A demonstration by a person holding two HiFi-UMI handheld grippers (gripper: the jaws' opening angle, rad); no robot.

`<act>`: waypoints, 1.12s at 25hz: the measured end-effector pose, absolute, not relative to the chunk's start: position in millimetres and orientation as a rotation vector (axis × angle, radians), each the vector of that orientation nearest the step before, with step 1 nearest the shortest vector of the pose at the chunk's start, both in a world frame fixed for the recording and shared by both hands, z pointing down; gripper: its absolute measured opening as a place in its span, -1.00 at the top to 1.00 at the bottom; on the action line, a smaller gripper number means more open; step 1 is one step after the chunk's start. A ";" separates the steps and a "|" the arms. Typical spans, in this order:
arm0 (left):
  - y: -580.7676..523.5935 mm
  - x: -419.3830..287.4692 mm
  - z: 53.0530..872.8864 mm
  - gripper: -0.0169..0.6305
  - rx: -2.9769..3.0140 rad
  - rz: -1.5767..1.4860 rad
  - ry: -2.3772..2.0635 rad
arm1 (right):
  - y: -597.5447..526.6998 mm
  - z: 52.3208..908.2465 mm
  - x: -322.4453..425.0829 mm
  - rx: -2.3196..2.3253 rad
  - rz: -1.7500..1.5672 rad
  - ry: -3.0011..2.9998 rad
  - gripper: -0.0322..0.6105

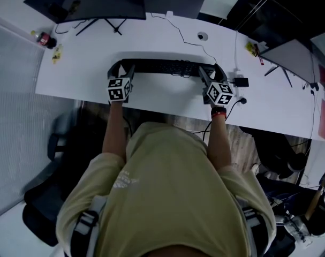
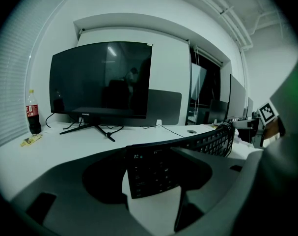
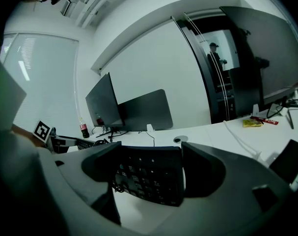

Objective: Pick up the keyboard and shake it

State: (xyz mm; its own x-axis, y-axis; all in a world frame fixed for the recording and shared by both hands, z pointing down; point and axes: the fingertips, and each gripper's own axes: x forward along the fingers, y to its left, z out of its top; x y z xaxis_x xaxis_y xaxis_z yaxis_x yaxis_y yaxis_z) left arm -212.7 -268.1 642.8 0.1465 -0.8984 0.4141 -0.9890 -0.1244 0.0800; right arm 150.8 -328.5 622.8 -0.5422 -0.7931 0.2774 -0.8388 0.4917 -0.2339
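Note:
A long black keyboard (image 1: 167, 67) lies crosswise over the white desk (image 1: 87, 68), held at both ends. My left gripper (image 1: 122, 67) is shut on its left end, and my right gripper (image 1: 209, 70) is shut on its right end. In the left gripper view the keyboard (image 2: 207, 141) runs off to the right, with its near end filling the gap between the jaws of the left gripper (image 2: 153, 173). In the right gripper view the keyboard (image 3: 153, 191) fills the gap of the right gripper (image 3: 149, 176) from jaw to jaw.
A dark monitor (image 1: 106, 1) on a stand is behind the keyboard, with a cola bottle (image 1: 44, 39) at the far left. A second monitor (image 1: 291, 58) stands at the right. Cables (image 1: 178, 31) cross the desk towards a round cable port (image 1: 203, 36). A black chair (image 1: 50, 197) is at the lower left.

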 end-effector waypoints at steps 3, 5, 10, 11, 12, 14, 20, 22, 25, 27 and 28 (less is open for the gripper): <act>-260.7 -211.0 642.8 0.08 2.094 0.387 -1.825 | -320.8 623.2 152.3 1.416 0.514 -2.598 -0.27; -254.0 -210.2 643.9 0.08 2.087 0.393 -1.829 | -313.6 623.7 153.2 1.406 0.510 -2.597 -0.27; -236.1 -209.3 644.7 0.08 2.073 0.391 -1.835 | -294.2 623.3 153.3 1.376 0.496 -2.602 -0.29; -232.4 -208.9 645.4 0.08 2.070 0.391 -1.836 | -290.0 623.9 153.6 1.370 0.495 -2.602 -0.29; -228.8 -208.4 646.2 0.08 2.067 0.391 -1.837 | -285.9 624.8 154.1 1.361 0.495 -2.603 -0.29; -222.1 -207.1 647.9 0.08 2.059 0.392 -1.838 | -278.7 626.8 155.3 1.346 0.493 -2.606 -0.29; -200.3 -204.4 654.2 0.08 2.029 0.382 -1.849 | -259.5 631.8 155.9 1.290 0.469 -2.610 -0.30; -193.5 -202.2 657.6 0.08 2.015 0.383 -1.848 | -252.9 633.7 157.2 1.275 0.457 -2.604 -0.31; -184.6 -201.8 662.4 0.08 1.987 0.389 -1.850 | -243.9 636.9 157.2 1.257 0.446 -2.594 -0.31; -179.3 -202.3 665.0 0.08 1.973 0.392 -1.852 | -238.7 639.2 156.3 1.242 0.441 -2.589 -0.31; -176.5 -202.4 666.3 0.08 1.968 0.394 -1.851 | -236.2 640.1 156.1 1.232 0.437 -2.586 -0.31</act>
State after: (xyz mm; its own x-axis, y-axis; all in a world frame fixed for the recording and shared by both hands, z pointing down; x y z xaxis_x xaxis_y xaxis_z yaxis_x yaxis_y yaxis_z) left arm -202.4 -176.5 666.3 0.0790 -0.8789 0.4705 -0.9943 -0.0354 0.1008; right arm 156.1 -236.2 640.1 -0.6140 -0.7113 0.3421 -0.7842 0.5990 -0.1622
